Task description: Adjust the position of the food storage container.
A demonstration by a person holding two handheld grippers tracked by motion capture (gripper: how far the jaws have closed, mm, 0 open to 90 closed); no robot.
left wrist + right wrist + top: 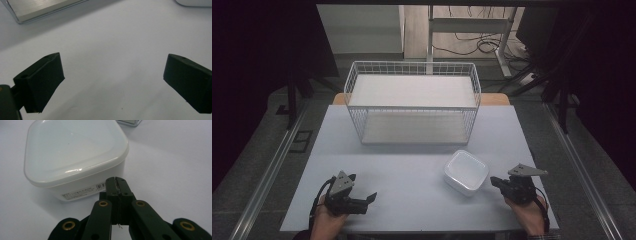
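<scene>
Container [466, 172] set on table [412, 190], front right, before wire rack [412, 102] | right gripper [501, 183] just beside it, jaws pressed together, aimed at its side wall | left gripper [362, 192] farther off, jaws spread, nothing held | right hand judged nearer.

Wire rack [412, 102]: white, two shelves — stood at the table's far side.
Container [466, 172]: white, lidded — sat near the rack.
Table [412, 175]: pale.

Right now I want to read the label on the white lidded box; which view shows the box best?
The right gripper view: the box sits close, lid and label strip visible. The high view shows it whole but small; the left gripper view catches just an edge.
</scene>
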